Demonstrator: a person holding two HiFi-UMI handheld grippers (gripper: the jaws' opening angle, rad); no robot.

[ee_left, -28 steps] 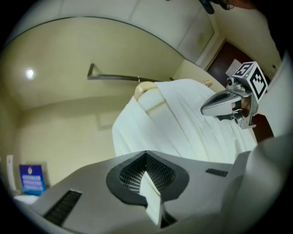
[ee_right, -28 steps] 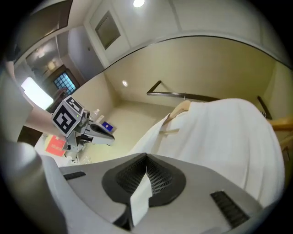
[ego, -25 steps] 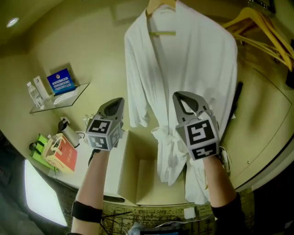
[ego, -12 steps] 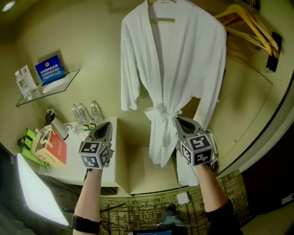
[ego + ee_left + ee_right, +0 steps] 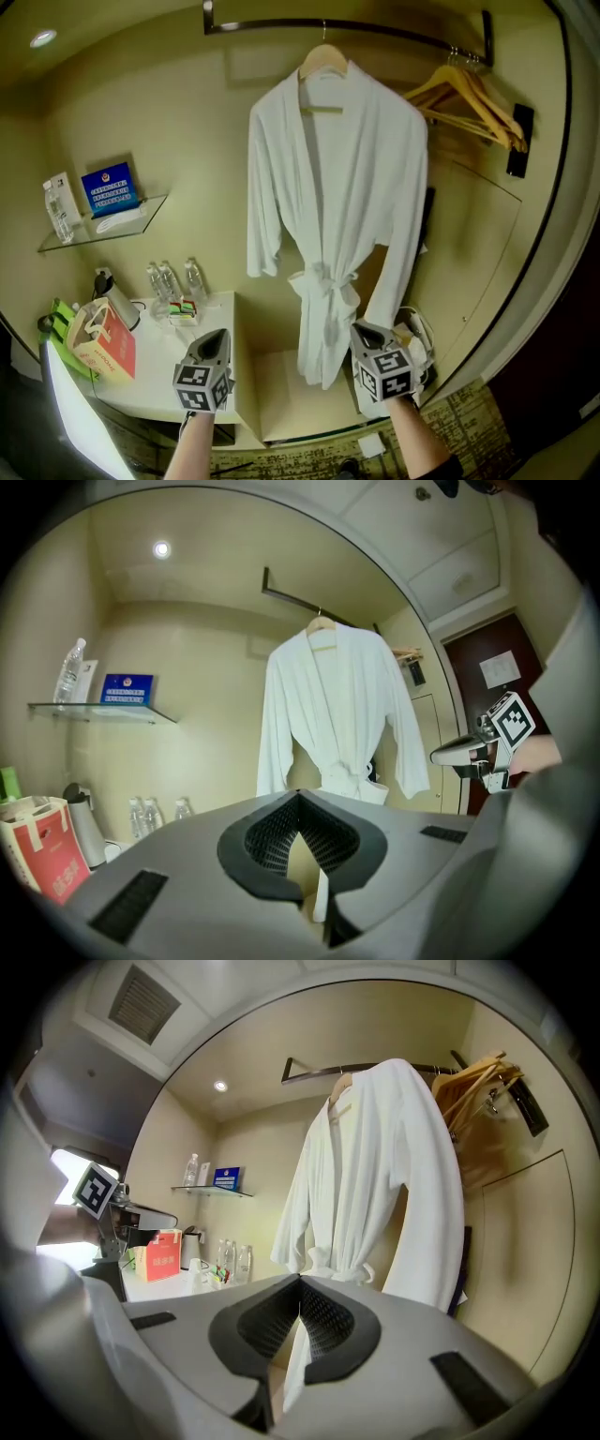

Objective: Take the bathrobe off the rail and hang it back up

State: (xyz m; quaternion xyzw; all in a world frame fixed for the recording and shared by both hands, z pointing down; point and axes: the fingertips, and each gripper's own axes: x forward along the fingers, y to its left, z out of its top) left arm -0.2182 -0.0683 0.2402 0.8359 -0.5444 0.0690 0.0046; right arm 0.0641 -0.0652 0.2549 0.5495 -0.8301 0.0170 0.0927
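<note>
A white bathrobe [image 5: 328, 187] hangs on a wooden hanger [image 5: 323, 61] from the dark rail [image 5: 375, 26], its belt tied at the waist. Both grippers are low in the head view, in front of the robe and well apart from it. My left gripper [image 5: 217, 334] is shut with nothing between its jaws, below the robe's left sleeve. Shut and empty too, my right gripper [image 5: 362, 328] is below the right sleeve. The robe [image 5: 333, 705] shows whole in the left gripper view, and the robe [image 5: 375, 1176] also hangs beyond the closed jaws in the right gripper view.
Several bare wooden hangers [image 5: 469, 94] hang at the rail's right end. A white counter [image 5: 150, 361] at the left carries water bottles [image 5: 173, 279], a kettle [image 5: 117, 302] and a red box [image 5: 98, 342]. A glass shelf [image 5: 103, 227] is on the wall above.
Both grippers have dropped and drawn back from the robe, from waist height to below its hem. The head view has tilted up, so the rail and hanger hook now show.
</note>
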